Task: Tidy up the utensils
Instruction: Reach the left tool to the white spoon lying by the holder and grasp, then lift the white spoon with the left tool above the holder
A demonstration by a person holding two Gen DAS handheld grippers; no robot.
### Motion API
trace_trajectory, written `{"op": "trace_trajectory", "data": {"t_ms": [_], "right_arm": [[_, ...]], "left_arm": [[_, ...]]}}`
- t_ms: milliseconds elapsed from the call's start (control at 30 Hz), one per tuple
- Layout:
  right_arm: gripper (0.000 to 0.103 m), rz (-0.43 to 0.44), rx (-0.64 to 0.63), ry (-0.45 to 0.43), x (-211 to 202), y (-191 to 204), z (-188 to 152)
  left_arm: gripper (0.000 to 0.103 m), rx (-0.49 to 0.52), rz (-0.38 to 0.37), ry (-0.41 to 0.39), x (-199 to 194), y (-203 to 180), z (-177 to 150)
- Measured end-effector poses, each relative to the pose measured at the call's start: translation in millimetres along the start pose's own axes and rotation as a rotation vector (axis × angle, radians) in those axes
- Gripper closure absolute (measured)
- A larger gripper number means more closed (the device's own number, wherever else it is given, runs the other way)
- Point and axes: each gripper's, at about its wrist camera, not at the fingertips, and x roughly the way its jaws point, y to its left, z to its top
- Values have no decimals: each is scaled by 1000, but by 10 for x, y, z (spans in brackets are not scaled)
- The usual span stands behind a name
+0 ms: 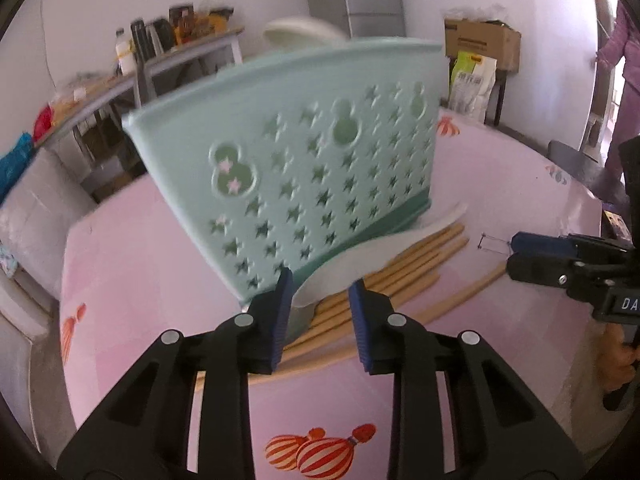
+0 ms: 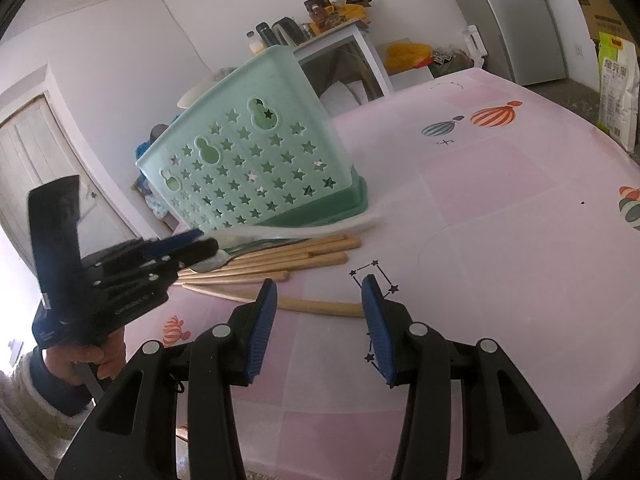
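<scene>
Mint-green utensil holder point(image 1: 288, 168) stands on the pink tablecloth point(image 1: 152, 264), pierced with star and gourd-shaped holes, darker green base. Its contents cannot be made out through the holes from either view; a pale rounded shape shows above its far rim in both views, too blurred to identify.

White plastic spoon point(image 1: 372, 256) lies on the cloth against the near foot of the holder. In the left wrist view its broad end sits between the blue pads of the left gripper point(image 1: 320, 296), touching the left pad; the right pad stands a little apart from it. The jaws are partly closed, and whether they actually pinch the spoon cannot be told. The spoon's long axis runs from near-left to far-right, its handle tapering away towards the far right.

Bundle of wooden chopsticks point(image 2: 280, 256) lies just near of the spoon, roughly parallel to it, blunt ends pointing right. One single chopstick point(image 2: 304, 304) lies apart, nearer the camera, angled slightly. A metal spoon point(image 2: 212, 264) rests among the bundle's left end, bowl to the left.

Right gripper point(image 2: 320, 308) hovers over the cloth with jaws apart and nothing between them; the single chopstick's right end sits just beyond the pads.
</scene>
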Motion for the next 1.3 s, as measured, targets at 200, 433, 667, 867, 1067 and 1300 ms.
{"op": "trace_trajectory", "data": {"t_ms": [200,433,667,867,1067,1300], "right_arm": [[59,0,3,-1,-1,1,4],[59,-4,-1,-6,2,-3,-2],[59,-5,-5,-8,0,1,-8],[59,-1,1,-12,-5,-13,-9],[59,3,8,-14,-12,-35,-11],[59,4,15,-18,-18,-51,-13]], "left_arm": [[83,-12,-5,48,108,83,-13],[93,92,49,25,44,-52,-12],[99,147,45,-5,-80,-244,-4],[97,105,11,-10,-54,-282,-1],[97,116,20,3,30,-343,13],[102,82,26,-35,-111,-292,61]]}}
